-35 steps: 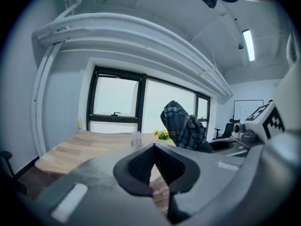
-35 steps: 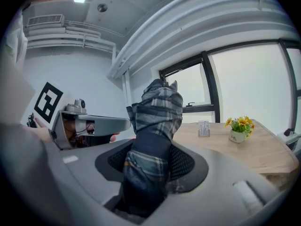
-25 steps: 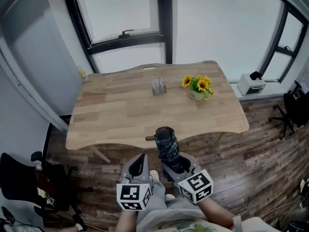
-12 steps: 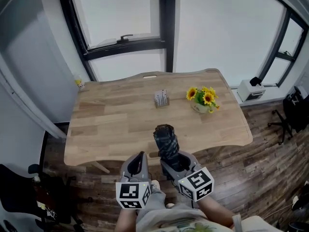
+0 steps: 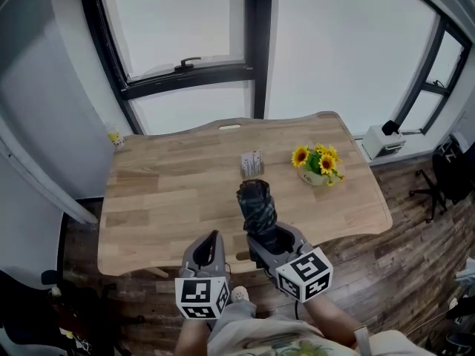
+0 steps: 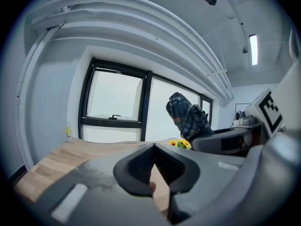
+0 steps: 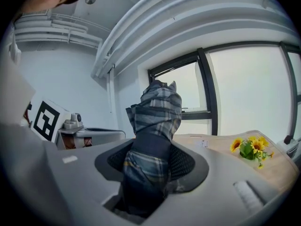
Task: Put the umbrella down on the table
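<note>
Right claw clamps folded plaid umbrella, frame centre, above bench. Left claw closed, empty. Card holder print too small to read.

A folded plaid umbrella is shown clamped between the jaws of the right gripper and protrudes beyond them. Left of the umbrella, the left gripper and its marker cube are seen. Behind the umbrella stands a black-framed window. To the umbrella's right, sunflowers and a small white object rest on a wooden table.
</note>
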`<action>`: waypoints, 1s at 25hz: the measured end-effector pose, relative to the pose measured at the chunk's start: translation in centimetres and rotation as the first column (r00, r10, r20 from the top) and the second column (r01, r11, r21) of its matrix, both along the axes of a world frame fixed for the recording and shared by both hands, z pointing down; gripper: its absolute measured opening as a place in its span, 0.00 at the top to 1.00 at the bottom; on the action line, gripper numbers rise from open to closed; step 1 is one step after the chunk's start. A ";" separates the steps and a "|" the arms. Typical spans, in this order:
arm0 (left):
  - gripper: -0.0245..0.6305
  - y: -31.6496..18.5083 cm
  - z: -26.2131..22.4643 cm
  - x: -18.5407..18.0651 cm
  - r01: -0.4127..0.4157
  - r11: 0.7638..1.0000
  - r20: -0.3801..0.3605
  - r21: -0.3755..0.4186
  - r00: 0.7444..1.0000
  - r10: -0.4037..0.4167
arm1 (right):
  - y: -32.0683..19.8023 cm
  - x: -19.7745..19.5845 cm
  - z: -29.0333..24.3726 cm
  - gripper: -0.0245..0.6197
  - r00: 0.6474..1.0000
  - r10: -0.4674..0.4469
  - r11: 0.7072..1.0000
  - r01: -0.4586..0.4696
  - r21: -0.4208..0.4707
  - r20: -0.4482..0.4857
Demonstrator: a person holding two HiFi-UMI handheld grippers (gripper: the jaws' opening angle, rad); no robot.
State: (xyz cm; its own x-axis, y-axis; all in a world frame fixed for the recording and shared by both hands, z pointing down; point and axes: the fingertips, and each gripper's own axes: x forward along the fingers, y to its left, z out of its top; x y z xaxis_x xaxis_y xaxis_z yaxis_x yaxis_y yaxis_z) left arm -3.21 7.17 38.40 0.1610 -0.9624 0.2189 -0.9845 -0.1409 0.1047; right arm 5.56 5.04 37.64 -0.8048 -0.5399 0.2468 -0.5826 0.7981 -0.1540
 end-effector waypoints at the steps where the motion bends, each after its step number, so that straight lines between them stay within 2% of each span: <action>1: 0.96 -0.5 0.1 -0.4 -0.004 1.000 0.000 -0.001 1.000 0.004 | -0.6 -0.3 -0.2 0.64 1.000 0.007 1.000 -0.007 0.004 0.001; 8: 0.96 -4.0 0.4 -3.0 -0.033 0.999 0.002 -0.005 0.999 0.033 | -4.5 -2.1 -0.5 0.64 0.999 0.052 0.999 -0.052 0.011 0.008; 13: 0.96 -5.9 0.9 -4.3 -0.067 0.998 0.006 -0.011 0.998 0.067 | -6.1 -2.8 1.4 0.64 0.996 0.092 0.995 -0.092 -0.031 -0.012; 25: 0.96 -6.2 3.2 -5.7 -0.093 0.994 -0.013 -0.058 0.996 0.092 | -6.7 -3.7 3.5 0.64 0.992 0.115 0.990 -0.118 -0.074 -0.046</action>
State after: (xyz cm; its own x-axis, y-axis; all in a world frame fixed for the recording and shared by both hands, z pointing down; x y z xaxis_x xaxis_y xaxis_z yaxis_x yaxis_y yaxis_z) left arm -8.91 0.94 41.60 0.2510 -0.9290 0.2719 -0.9664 -0.2244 0.1256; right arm 1.89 -1.62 41.18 -0.7257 -0.6073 0.3231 -0.6779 0.7113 -0.1856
